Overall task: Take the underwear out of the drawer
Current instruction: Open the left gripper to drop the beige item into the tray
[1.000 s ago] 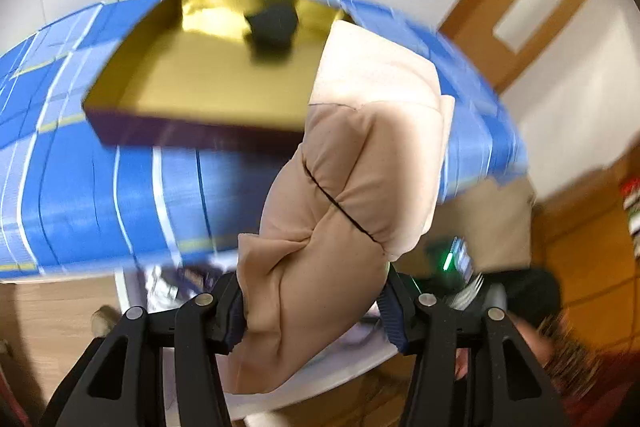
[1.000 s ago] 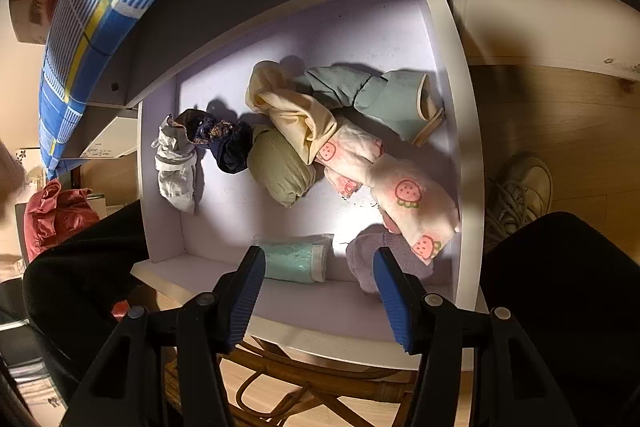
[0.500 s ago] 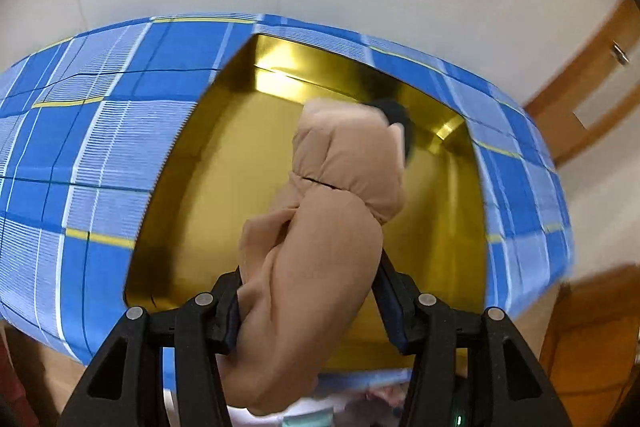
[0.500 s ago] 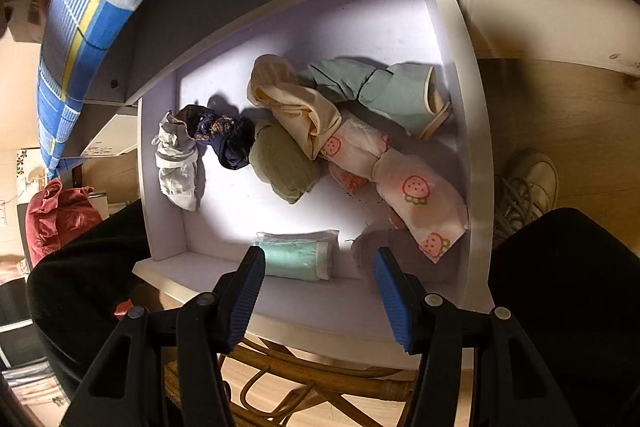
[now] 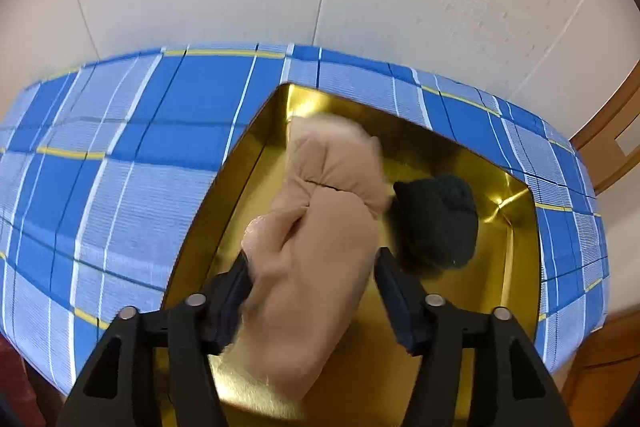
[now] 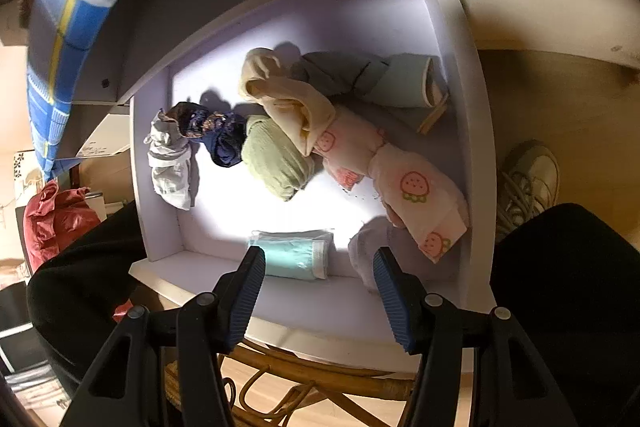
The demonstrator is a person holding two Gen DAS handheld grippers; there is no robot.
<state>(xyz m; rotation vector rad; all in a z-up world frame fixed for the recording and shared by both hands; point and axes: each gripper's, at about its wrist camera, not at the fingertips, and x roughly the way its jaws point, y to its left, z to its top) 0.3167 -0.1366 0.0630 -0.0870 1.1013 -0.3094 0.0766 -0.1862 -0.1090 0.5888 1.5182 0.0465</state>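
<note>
My left gripper (image 5: 314, 287) is shut on a bulky beige underwear roll (image 5: 320, 239), which hangs low inside a gold tray (image 5: 508, 267). Beside the roll, to its right, a black rolled underwear (image 5: 438, 223) lies in the tray. In the right wrist view, my right gripper (image 6: 318, 279) is open and holds nothing, above the front edge of the white drawer (image 6: 472, 107). Just beyond its fingertips lie a mint folded piece (image 6: 294, 253) and a lavender one (image 6: 368, 247). Further in are a green roll (image 6: 276, 163), a pink strawberry-print piece (image 6: 416, 187), a cream one (image 6: 288, 95) and a navy one (image 6: 220, 139).
The tray rests on a blue plaid cloth (image 5: 120, 167) in front of a white wall. A person's black-clad legs (image 6: 560, 287) flank the drawer, with a shoe (image 6: 528, 183) on the wooden floor. A rattan frame (image 6: 320, 379) sits below the drawer front.
My left gripper carried the beige roll up from beside the bed to over the gold tray and lowered it in, next to the black roll. My right gripper moved slightly closer to the drawer.
</note>
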